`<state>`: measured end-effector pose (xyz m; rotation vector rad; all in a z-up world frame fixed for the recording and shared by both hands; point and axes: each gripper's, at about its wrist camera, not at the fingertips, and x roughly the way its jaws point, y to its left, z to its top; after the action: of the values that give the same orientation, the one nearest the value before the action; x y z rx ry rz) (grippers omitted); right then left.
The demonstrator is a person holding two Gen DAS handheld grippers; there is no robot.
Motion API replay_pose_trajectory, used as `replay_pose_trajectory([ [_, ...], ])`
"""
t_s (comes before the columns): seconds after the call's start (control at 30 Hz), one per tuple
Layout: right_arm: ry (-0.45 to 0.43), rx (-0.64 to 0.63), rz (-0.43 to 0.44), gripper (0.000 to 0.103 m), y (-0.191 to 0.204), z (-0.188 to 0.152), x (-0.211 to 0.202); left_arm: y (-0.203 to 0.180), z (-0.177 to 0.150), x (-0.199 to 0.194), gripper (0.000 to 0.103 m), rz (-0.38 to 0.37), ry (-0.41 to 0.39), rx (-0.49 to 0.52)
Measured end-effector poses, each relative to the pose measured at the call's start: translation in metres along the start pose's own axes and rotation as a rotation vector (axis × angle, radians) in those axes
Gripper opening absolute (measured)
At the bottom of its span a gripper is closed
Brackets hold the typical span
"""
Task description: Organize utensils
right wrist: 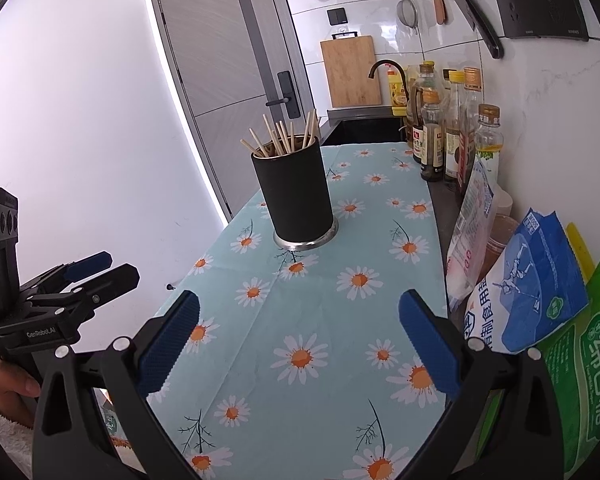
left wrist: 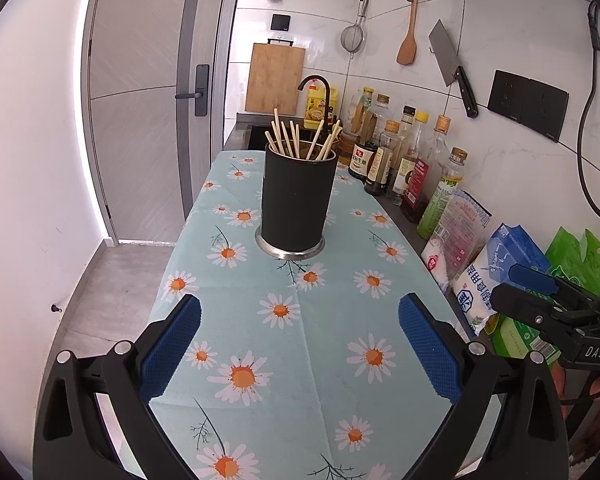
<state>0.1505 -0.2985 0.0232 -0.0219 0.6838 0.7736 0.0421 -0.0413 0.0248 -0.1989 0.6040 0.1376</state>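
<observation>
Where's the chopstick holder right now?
The black chopstick holder stands upright mid-cloth on the daisy tablecloth, ahead of both open grippers, left of the sauce bottles by the wall.

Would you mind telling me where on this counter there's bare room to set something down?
The daisy tablecloth is bare between the black chopstick holder and both open tools, left tool and right tool. It is also free on the holder's door side. Crowded: the wall edge, lined with sauce bottles and salt and sugar bags.

Bare cloth [left wrist: 300, 360] before holder [left wrist: 298, 200]
</observation>
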Motion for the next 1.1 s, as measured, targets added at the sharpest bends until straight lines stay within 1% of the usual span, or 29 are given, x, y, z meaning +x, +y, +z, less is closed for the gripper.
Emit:
replay_pose_trajectory([
  [0.7, 0.016, 0.001, -0.011, 0.099, 0.0002, -0.0026, 0.0028, 0.0018, -0.0019, -0.0006, 0.097, -0.007, 0.01, -0.01],
  [1.1, 0.014, 0.004, -0.024, 0.099, 0.0026, -0.0042, 0.0004, -0.0029, -0.0026, -0.0003, 0.097, -0.017, 0.015, 0.001],
])
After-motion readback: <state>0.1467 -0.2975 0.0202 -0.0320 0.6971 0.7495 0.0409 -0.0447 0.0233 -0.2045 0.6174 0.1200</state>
